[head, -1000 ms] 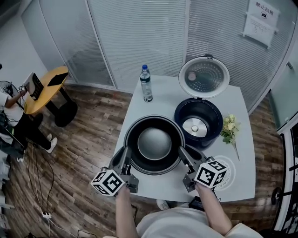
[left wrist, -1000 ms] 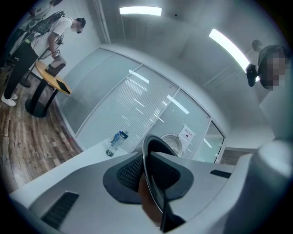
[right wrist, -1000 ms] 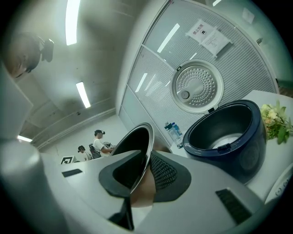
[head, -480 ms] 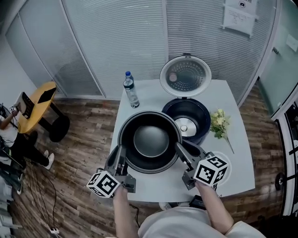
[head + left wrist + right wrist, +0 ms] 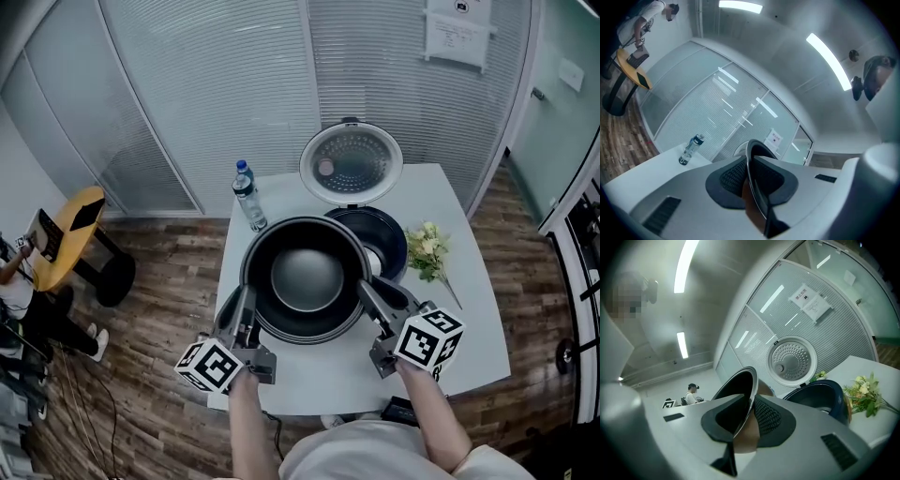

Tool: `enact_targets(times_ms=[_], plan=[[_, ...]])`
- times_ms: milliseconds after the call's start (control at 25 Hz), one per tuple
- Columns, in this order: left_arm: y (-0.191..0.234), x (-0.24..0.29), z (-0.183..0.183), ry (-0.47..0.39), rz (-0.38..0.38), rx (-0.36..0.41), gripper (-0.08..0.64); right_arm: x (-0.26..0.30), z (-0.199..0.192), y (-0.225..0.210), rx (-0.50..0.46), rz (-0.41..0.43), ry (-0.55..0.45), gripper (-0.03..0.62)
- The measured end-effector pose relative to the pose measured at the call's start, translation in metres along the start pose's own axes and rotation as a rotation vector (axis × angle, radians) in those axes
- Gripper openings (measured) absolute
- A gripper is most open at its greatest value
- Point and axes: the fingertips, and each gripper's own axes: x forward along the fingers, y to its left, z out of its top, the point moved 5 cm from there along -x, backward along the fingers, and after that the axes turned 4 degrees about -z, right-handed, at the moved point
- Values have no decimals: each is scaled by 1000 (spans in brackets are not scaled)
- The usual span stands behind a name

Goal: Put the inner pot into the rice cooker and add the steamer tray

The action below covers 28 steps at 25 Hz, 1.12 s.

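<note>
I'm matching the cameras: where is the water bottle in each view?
Head view: water bottle stands left of the open lid.
Left gripper view: bottle left of centre.
Right gripper view: not in it.
Shared landmark: inner pot rim.

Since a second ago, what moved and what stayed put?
The pot rose and moved toward the cooker; in the head view it now overlaps the cooker's near edge. The left gripper and right gripper carried it, fingers still clamped on its rim. Nothing was let go. The bottle, flowers and open lid stayed put.
</note>
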Motion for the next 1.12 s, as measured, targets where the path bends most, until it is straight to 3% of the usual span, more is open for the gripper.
enact_targets(times_ms=[520, 1120], plan=[[-27, 53, -15, 31, -94, -22, 46, -26, 31, -35, -11, -67, -54, 74], [-28, 101, -26, 39, -111, -66, 44, -19, 49, -72, 5, -81, -61, 78]])
